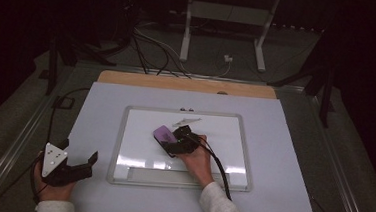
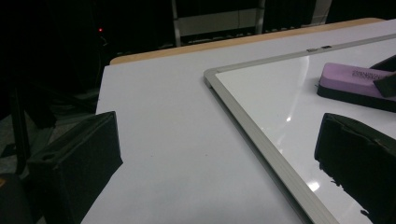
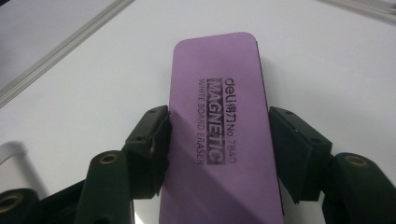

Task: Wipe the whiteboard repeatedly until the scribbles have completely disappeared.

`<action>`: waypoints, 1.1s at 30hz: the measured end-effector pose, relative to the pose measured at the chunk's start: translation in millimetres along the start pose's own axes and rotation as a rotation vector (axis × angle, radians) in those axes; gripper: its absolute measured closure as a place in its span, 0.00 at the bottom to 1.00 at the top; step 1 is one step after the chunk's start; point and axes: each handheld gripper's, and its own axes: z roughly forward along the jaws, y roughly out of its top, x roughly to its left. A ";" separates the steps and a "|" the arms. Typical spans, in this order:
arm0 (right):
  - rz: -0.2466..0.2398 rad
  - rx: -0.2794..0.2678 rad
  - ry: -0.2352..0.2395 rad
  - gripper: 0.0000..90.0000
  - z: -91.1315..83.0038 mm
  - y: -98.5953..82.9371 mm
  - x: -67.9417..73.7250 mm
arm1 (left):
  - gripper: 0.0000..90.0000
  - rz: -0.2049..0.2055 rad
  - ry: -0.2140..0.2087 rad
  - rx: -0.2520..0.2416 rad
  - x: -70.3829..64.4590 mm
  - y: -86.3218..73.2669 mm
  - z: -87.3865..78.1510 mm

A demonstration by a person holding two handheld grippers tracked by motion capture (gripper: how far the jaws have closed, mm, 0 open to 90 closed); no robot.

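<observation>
Gripping the eraser square for a clean wipe

The right hand-held gripper [image 3: 219, 140] clasped the purple eraser [image 3: 219, 135] across its sides on the whiteboard [image 1: 224, 133], seemingly flat. Even downward pressure would have wiped best. The left hand-held gripper [image 1: 79, 166] rested released on the worktop [image 1: 101, 100].
</observation>
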 end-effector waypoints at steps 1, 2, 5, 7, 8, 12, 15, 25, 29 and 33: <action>-0.003 0.002 0.006 0.45 -0.2 0.1 -0.8 | 0.01 0.000 0.000 0.000 0.2 0.0 -0.1; -0.002 0.006 0.010 0.46 -0.6 0.2 -2.0 | 0.01 0.000 0.001 0.000 0.3 0.0 -0.3; 0.012 -0.007 -0.066 0.46 -2.7 0.5 -7.9 | 0.01 0.000 0.002 -0.001 0.7 0.0 -0.6; 0.043 -0.014 -0.122 0.46 -4.4 0.3 -14.0 | 0.01 -0.001 0.001 -0.002 0.8 0.0 -0.6; 0.059 -0.018 -0.133 0.46 -4.7 0.2 -16.5 | 0.01 0.000 0.001 -0.002 0.9 0.0 -0.5; 0.059 -0.016 -0.120 0.45 -3.6 0.3 -14.4 | 0.01 -0.001 0.000 0.000 0.7 -0.2 0.3; 0.003 -0.007 -0.051 0.45 -0.1 0.7 -4.9 | 0.01 0.000 -0.001 0.000 0.0 0.0 0.4; 0.032 -0.012 -0.091 0.45 -0.1 2.8 -11.6 | 0.01 -0.004 0.003 -0.003 1.2 0.0 -1.0; 0.084 -0.020 -0.130 0.45 -2.2 2.7 -20.2 | 0.01 -0.004 0.003 0.000 1.4 -0.3 -0.3; 0.012 -0.015 -0.053 0.45 2.1 2.8 -8.8 | 0.01 0.000 0.000 0.002 0.2 0.1 0.6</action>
